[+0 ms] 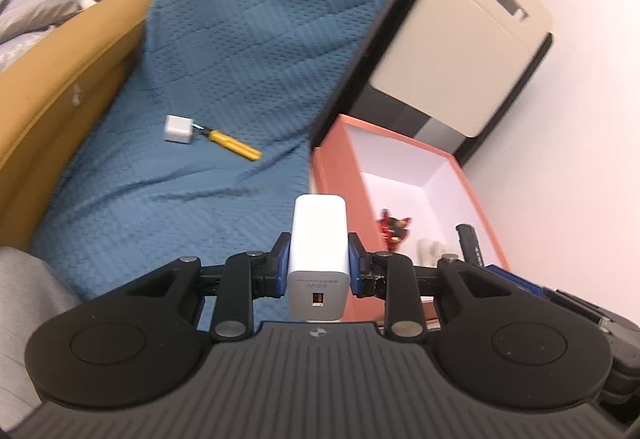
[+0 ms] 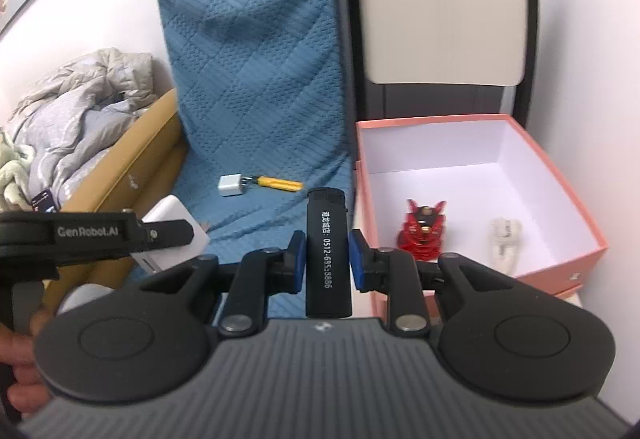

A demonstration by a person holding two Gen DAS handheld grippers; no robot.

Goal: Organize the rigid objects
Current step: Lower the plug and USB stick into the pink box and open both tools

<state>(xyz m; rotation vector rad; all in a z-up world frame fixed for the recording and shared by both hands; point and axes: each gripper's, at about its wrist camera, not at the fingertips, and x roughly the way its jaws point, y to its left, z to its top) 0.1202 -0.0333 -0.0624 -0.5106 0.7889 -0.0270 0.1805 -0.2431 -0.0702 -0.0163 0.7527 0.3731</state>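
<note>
My left gripper [image 1: 319,265] is shut on a white 65W charger block [image 1: 319,259], held above the blue blanket [image 1: 224,79] beside the pink box [image 1: 332,175]. My right gripper [image 2: 326,259] is shut on a black lighter [image 2: 327,259] with white print, held just left of the pink box [image 2: 560,175]. The box holds a red figurine [image 2: 424,231] and a pale white object [image 2: 505,239]. A small white plug cube [image 2: 230,186] and a yellow utility knife [image 2: 280,183] lie on the blanket [image 2: 256,79]. The left gripper with its charger [image 2: 176,227] shows at the left of the right wrist view.
A mustard sofa arm [image 1: 52,87] borders the blanket on the left, with grey bedding [image 2: 72,111] beyond it. A cream and black cabinet [image 2: 440,19] stands behind the box. A white wall [image 1: 580,159] lies to the right.
</note>
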